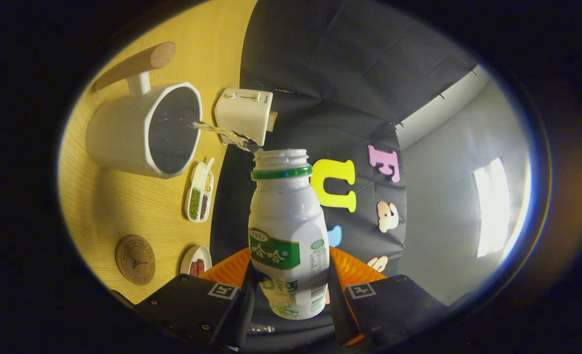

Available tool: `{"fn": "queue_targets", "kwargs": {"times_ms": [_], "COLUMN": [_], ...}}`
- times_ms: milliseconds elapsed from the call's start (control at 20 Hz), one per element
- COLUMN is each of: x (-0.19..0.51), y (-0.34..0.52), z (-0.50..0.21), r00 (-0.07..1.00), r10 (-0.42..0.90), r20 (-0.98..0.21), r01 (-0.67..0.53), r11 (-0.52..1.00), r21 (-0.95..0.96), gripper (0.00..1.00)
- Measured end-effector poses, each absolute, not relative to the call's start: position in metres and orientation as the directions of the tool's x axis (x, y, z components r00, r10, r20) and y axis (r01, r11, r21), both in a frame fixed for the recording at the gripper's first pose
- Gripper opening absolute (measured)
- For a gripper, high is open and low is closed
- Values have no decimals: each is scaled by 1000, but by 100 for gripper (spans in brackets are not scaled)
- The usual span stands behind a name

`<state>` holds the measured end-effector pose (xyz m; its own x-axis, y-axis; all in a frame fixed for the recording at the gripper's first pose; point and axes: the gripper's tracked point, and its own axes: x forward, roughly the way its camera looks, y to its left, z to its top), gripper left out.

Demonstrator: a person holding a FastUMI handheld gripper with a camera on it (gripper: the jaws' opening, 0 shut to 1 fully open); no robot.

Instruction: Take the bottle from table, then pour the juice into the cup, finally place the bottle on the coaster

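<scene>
Tabletop [123,206] beyond claw-gripped [291,295] bottle [288,231]

My claw [291,300] has two dark, blocky finger housings studded with small screws; each carries a square black-and-white marker, and ribbed plastic panels sit behind them.

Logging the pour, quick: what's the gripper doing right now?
Gripper: jaws shut on the bottle, tilted and pouring into the cup.

Gripper [291,295] clamped on bottle [288,231], tipped over cup [145,130]. Toaster [244,115] just beyond cup; divided dish [199,189] beside it. Bare tabletop between cup and coaster [135,259].
</scene>
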<state>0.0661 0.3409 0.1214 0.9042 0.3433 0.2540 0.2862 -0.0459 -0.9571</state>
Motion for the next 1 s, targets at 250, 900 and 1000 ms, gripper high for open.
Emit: {"fn": "queue_targets", "kwargs": {"times_ms": [250,900,1000], "x": [69,66,67], "y": [340,340,341], "z": [130,141,143], "r00": [901,897,896], "r10": [343,343,345], "r20": [265,277,279], "r01": [302,324,328], "r11": [-58,-85,-90], "r21": [-951,-942,-941], "gripper": [66,66,66]}}
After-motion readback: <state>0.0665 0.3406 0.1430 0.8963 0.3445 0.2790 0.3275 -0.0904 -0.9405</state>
